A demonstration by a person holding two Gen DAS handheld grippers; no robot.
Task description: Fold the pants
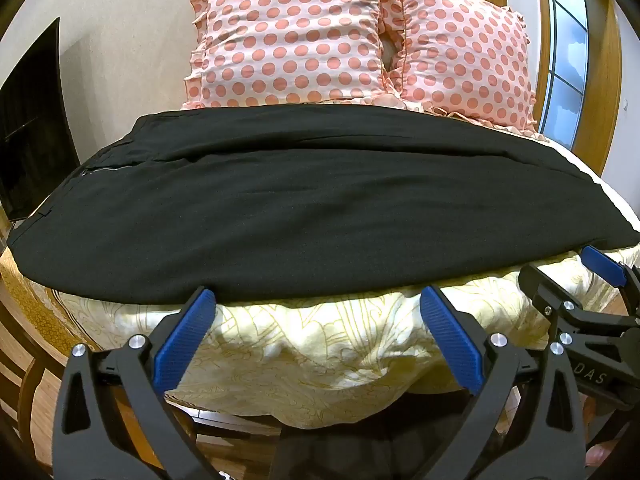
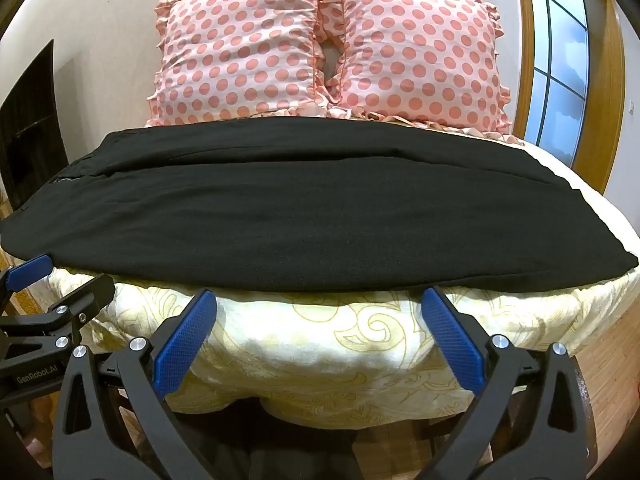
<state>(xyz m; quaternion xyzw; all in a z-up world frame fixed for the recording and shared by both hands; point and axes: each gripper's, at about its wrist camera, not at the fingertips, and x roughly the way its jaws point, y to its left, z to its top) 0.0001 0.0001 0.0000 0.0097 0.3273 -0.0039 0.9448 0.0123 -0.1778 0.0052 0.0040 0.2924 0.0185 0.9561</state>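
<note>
Black pants point(image 1: 312, 200) lie flat across the bed, one leg laid over the other, waistband at the left and hems at the right; they also show in the right wrist view point(image 2: 312, 208). My left gripper point(image 1: 318, 300) is open and empty, just short of the pants' near edge. My right gripper point(image 2: 320, 304) is open and empty, also just short of that edge. The right gripper shows at the right of the left wrist view point(image 1: 568, 276), and the left gripper at the left of the right wrist view point(image 2: 68, 272).
A yellow patterned bedspread point(image 1: 320, 344) covers the bed and hangs over its near edge. Two pink polka-dot pillows point(image 2: 240, 52) stand behind the pants. A window point(image 2: 560, 52) is at the right, a dark panel point(image 1: 32, 128) at the left.
</note>
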